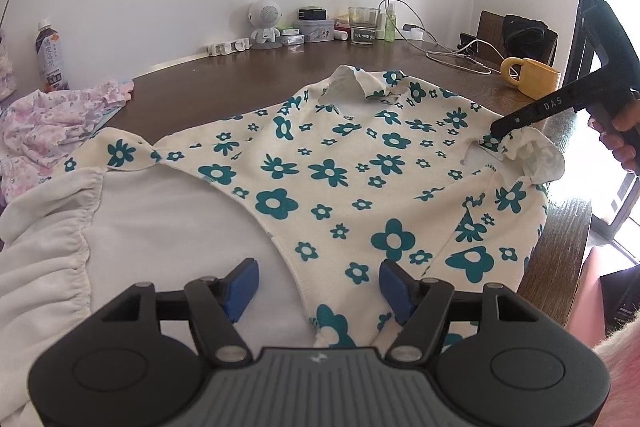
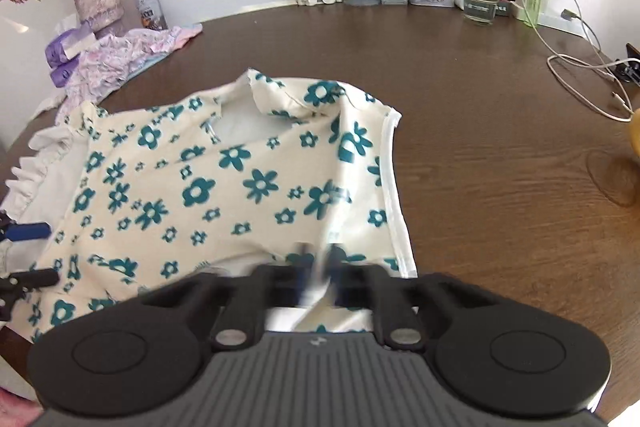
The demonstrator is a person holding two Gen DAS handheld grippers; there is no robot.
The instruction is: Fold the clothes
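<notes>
right tool (image 2: 318,269) pinching shirt (image 1: 340,163) edge | left tool (image 1: 318,285) spread wide over hem | carry fold level across shirt, away from mug (image 1: 532,77)

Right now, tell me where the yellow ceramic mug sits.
In the left wrist view, the yellow ceramic mug stands on the dark wooden table at far right, beyond the flowered garment, beside white cables.

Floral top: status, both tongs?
Left tongs open, over the floral top. Right tongs shut on the top's edge, blurred. Yellow mug near the table edge, off the cloth.
</notes>
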